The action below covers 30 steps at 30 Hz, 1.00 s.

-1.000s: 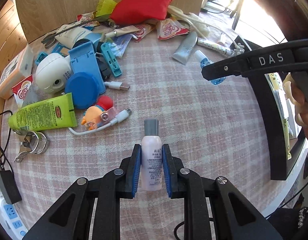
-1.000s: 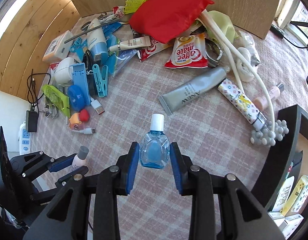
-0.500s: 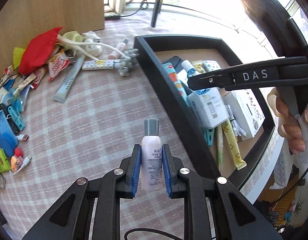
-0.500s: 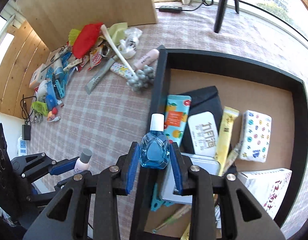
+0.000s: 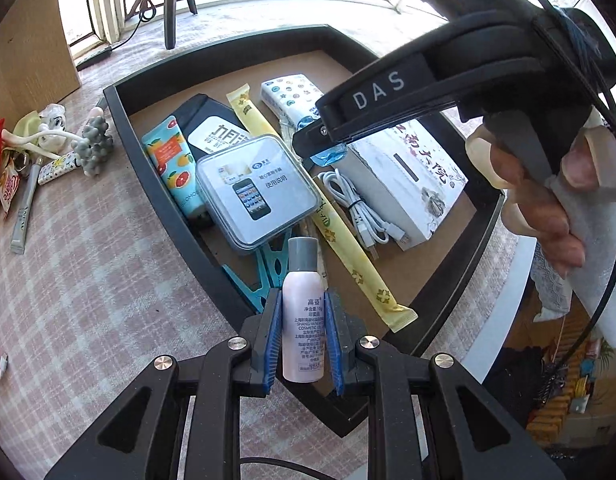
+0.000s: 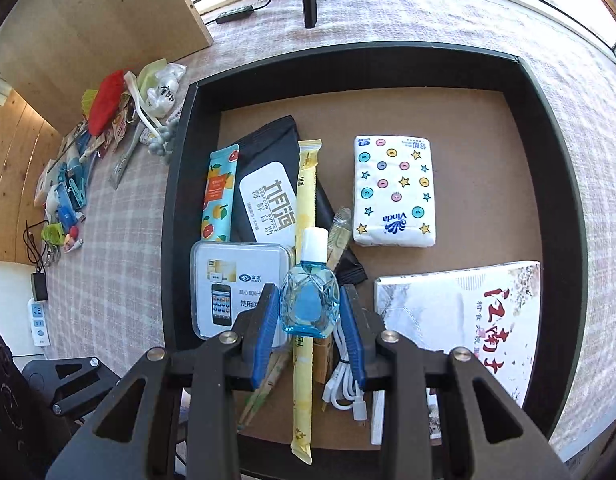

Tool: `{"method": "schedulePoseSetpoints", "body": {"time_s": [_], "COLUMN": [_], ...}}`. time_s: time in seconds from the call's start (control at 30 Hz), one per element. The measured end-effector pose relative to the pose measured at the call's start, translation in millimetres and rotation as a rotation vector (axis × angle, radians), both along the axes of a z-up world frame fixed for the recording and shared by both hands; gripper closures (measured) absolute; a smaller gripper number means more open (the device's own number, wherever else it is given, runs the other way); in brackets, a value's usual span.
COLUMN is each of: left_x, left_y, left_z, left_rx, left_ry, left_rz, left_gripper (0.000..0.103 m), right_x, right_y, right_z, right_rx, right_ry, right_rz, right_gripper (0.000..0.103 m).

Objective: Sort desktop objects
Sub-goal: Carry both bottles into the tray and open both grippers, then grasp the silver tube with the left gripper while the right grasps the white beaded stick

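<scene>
tabletop (image 5: 87, 240): checked cloth; black tray (image 6: 175, 208) is the landmark for everything below.
clutter pile (image 6: 103, 120): on the cloth left of the tray, well apart from it; red pouch, tubes, blue clips.
left claw (image 5: 303, 338): over the tray's near-left wall, clamped on the pink bottle (image 5: 302, 320); grey cap points into the tray.
clear case (image 5: 257, 194): inside the tray, left half, on top of the fruit-print tube (image 6: 219, 196) and black pack (image 6: 273, 168).
yellow stick sachet (image 6: 303, 300): inside the tray, middle, running lengthwise.
right claw (image 6: 310, 316): above the tray's middle, pads pressing a blue glass dropper bottle (image 6: 310, 304), white cap up, held clear of the contents.
white cable (image 5: 360, 212): inside the tray, just right of the sachet.
tissue pack (image 6: 394, 192): inside the tray, right half, far side.
white box (image 6: 468, 320): inside the tray, near-right corner.
</scene>
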<state>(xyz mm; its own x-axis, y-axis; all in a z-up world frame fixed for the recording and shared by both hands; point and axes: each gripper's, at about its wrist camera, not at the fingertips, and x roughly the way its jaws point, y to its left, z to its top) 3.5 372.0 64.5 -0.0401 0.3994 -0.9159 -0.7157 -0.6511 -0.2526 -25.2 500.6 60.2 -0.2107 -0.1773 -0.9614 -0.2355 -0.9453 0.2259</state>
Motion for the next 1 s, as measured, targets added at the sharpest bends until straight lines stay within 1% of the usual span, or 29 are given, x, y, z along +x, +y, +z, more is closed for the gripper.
{"method": "schedulePoseSetpoints", "body": {"time_s": [0.13, 0.17, 0.2, 0.23, 0.27, 0.37, 0.7, 0.83, 1.0], "left_x": [7.5, 9.1, 10.0, 10.6, 11.0, 9.1, -12.4, -37.6, -82.2], "left_y": [8.1, 9.5, 9.4, 7.9, 6.5, 0.3, -36.3, -51.9, -87.7], "left_z": [1.0, 1.4, 2.4, 4.9, 7.0, 11.0, 14.1, 10.1, 2.6], "left_rx": [-0.021, -0.025, -0.026, -0.021, -0.021, -0.030, -0.025, -0.040, -0.089], "left_ry": [0.018, 0.015, 0.015, 0.033, 0.048, 0.075, 0.076, 0.084, 0.104], "left_rz": [-0.035, -0.047, -0.046, -0.039, -0.037, -0.024, 0.065, 0.131, 0.239], "left_gripper": [0.084, 0.072, 0.063, 0.053, 0.056, 0.057, 0.057, 0.057, 0.057], "right_x": [2.8, 2.5, 2.4, 2.5, 1.9, -0.5, -20.7, -37.2, -76.0], "right_y": [1.6, 1.4, 1.7, 1.6, 0.7, -5.1, -30.4, -45.3, -71.5], "right_z": [-2.8, -4.5, -5.6, -5.4, -4.8, 1.6, 15.2, 22.8, 38.4], "right_rx": [-0.005, -0.010, -0.010, -0.010, -0.006, 0.011, 0.004, 0.006, 0.029], "right_ry": [-0.010, -0.019, -0.028, -0.028, -0.024, -0.003, 0.025, 0.047, 0.104], "right_rz": [0.004, 0.007, 0.002, -0.001, 0.004, 0.020, 0.074, 0.102, 0.171], "right_gripper": [0.072, 0.071, 0.068, 0.067, 0.067, 0.067, 0.067, 0.067, 0.067]}}
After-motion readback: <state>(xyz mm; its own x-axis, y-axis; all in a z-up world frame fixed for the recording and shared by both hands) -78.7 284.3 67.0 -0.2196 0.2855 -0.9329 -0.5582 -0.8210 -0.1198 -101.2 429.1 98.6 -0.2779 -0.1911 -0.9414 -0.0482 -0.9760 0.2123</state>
